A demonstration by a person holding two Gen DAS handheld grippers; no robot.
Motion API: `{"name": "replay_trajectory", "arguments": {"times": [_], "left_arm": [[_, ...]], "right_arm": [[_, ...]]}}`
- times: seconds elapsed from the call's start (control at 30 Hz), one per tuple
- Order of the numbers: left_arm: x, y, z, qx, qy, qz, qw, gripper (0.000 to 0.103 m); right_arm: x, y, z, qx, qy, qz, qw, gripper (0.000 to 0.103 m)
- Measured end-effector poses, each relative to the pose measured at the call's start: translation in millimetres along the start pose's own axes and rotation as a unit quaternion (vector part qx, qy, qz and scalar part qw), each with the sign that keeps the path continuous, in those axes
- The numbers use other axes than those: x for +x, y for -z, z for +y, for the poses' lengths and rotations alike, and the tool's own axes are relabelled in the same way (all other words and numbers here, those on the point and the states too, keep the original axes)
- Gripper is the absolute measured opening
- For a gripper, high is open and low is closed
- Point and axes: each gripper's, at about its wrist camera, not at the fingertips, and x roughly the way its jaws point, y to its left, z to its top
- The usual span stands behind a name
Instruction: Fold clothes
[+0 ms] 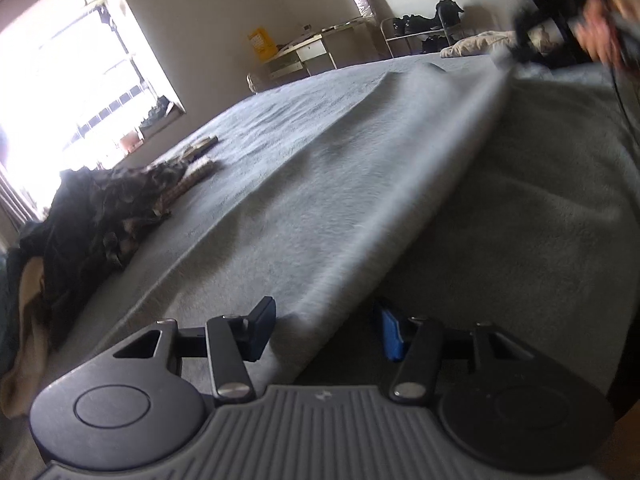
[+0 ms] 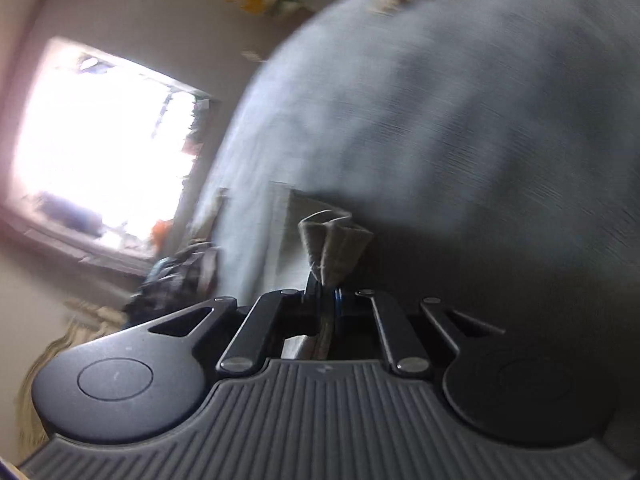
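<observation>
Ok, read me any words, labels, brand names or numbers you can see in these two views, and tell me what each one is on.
No text can be read in either view.
Yellow bag or sign by the desk: any print is too small and blurred to read.
Small embossed mark on the left hand-held gripper body: a logo shape, no letters.
Right wrist view: motion-blurred; the same small mark on the right hand-held gripper, no words.

Blown-out window [image 1: 80, 88] glare at left, dim shadowed foreground, fisheye-curved edges, right wrist view seemingly motion-blurred
</observation>
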Motion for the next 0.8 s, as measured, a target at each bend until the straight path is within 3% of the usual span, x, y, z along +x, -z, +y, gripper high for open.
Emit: {"name": "replay_trajectory", "arguments": {"times": [0.17,0.27,0.37,0.47,0.53,0.6,0.67,0.73,0.8], "left_arm": [[-13,3,20,-0.023,0.027,-0.004,0.9994,0.055],[-24,5,38,-0.068,0.065,-0.015,0.9954,0.055],[-29,8,63,-0.145,0.116,-0.02,0.9825,0.056],[-27,14,86,-0.21,0.148,-0.03,0.9661,0.056],[-20,16,100,-0.243,0.158,-0.035,0.9565,0.056],[-9,17,110,-0.266,0.15,-0.034,0.9517,0.056],[6,17,115,-0.269,0.121,-0.025,0.955,0.056],[18,17,116,-0.27,0.088,-0.012,0.9588,0.056],[29,20,118,-0.276,0.067,-0.001,0.9588,0.056]], "right_arm": [[-4,8,-22,0.012,0.011,-0.011,1.0,0.004],[1,10,-33,0.014,0.023,-0.008,1.0,0.005],[-1,8,-42,0.014,0.029,0.003,0.999,0.008],[-11,4,-50,0.012,0.036,0.003,0.999,0.023],[-33,-5,-40,-0.021,0.079,-0.053,0.995,0.027],[-49,-11,-21,-0.065,0.12,-0.106,0.985,0.027],[-45,-8,10,-0.125,0.114,-0.112,0.979,0.027],[-20,9,51,-0.215,0.08,-0.061,0.971,0.027],[14,38,85,-0.304,0.037,0.012,0.952,0.027]]}}
